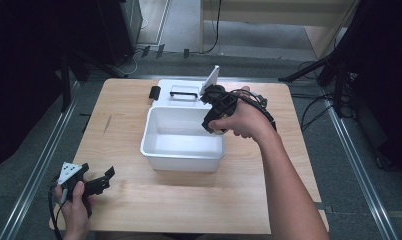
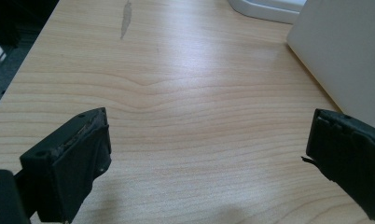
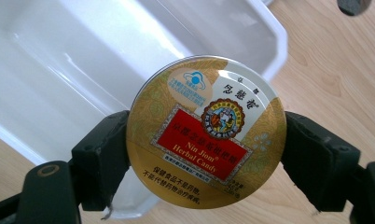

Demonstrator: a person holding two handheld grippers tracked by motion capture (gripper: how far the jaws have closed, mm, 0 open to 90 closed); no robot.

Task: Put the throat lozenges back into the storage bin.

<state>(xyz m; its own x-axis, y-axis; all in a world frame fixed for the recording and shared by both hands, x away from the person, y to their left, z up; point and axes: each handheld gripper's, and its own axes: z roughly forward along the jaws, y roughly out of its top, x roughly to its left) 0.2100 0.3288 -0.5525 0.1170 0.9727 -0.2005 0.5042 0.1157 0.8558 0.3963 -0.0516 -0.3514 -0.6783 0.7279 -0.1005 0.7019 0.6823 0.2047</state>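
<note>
Candy sits in our right gripper (image 3: 206,140): a round gold tin (image 3: 206,133) with a red label, clamped edge to edge between the two black jaws, its printed lid facing the camera. In the high view our right gripper (image 1: 215,122) hangs over the right rim of the white tub (image 1: 161,150), which stands in the middle of the wooden table (image 1: 239,200); from the right gripper view the tin is above the tub's edge, with the tub's bare inside behind it. Beyond the tub lies a white tray (image 1: 164,87) with a small black object (image 1: 154,92) beside it. Our left gripper (image 1: 101,182) rests near the table's front left corner, well apart from the tub, its jaws spread wide with only bare wood between them (image 2: 206,154).
</note>
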